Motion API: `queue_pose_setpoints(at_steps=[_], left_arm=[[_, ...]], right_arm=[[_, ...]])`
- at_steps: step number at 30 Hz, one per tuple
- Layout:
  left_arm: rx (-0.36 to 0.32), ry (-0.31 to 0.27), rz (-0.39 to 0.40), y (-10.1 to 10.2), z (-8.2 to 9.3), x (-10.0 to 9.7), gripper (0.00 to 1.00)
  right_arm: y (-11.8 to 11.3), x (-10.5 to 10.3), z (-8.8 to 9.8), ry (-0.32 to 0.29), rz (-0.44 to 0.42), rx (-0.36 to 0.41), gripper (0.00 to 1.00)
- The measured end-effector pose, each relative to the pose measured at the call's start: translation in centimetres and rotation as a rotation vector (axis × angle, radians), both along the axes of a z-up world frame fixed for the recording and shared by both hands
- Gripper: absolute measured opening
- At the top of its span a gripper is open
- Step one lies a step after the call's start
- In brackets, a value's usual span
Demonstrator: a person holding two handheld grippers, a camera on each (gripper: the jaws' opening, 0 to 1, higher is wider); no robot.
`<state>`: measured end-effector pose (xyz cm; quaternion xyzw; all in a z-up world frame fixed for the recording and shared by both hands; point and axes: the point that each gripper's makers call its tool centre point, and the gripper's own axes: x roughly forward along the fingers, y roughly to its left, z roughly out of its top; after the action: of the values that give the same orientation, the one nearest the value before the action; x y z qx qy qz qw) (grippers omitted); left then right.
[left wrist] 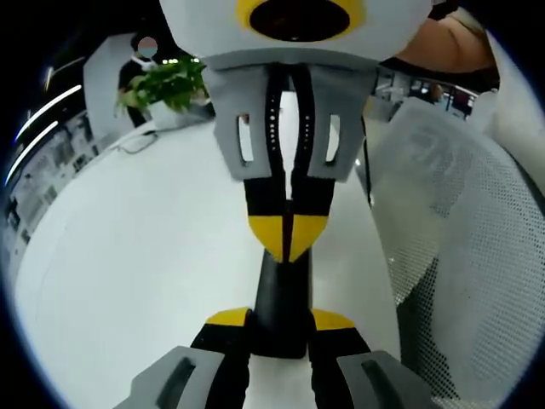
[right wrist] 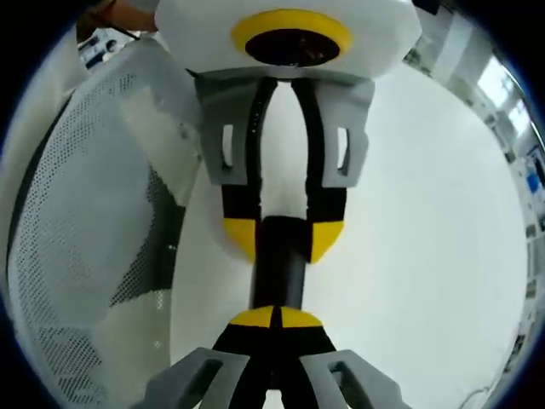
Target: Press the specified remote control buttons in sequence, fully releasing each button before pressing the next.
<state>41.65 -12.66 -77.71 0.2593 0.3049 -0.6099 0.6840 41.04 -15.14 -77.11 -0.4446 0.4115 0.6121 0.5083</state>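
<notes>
Left gripper (left wrist: 279, 319): jaws clamped on the near end of a black remote control (left wrist: 281, 302), seen in the left gripper view. Remote control held above a white bench (left wrist: 136, 256). Right gripper (left wrist: 288, 228): jaws pressed together, yellow tips set against the remote's far end. Potted plant (left wrist: 166, 85) noted far left on the bench. White mesh chair (left wrist: 468, 247) noted at right, beside the bench.

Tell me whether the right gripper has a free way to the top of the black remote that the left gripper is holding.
Probably yes. The right gripper, jaws shut, has its yellow tips right at the far end of the remote, which the left gripper clamps above the white table. Nothing lies between them.
</notes>
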Motion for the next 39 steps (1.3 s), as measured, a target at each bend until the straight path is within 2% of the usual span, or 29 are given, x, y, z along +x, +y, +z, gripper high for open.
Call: queue_pose_setpoints(at_steps=[8, 12, 22, 27, 39], left_arm=[[0.000, 0.000, 0.003, 0.0, 0.0, 0.0, 0.25], [0.001, 0.000, 0.003, 0.0, 0.0, 0.1, 0.25], [0.000, 0.000, 0.005, -0.1, 0.1, 0.1, 0.25], [0.004, -0.001, 0.003, -0.2, 0.2, 0.1, 0.25], [0.003, -0.001, 0.005, -0.2, 0.2, 0.1, 0.25]], right_arm=[[0.0, 0.2, -0.2, 0.034, -0.007, -0.058, 0.00], [-0.1, 0.1, -0.1, 0.029, -0.009, -0.068, 0.00], [-0.3, 0.3, 0.4, 0.015, -0.099, 0.050, 0.00], [-0.8, 0.2, 0.4, -0.017, -0.066, 0.031, 0.00], [-0.5, 1.2, 2.3, -0.043, -0.073, 0.058, 0.00]])
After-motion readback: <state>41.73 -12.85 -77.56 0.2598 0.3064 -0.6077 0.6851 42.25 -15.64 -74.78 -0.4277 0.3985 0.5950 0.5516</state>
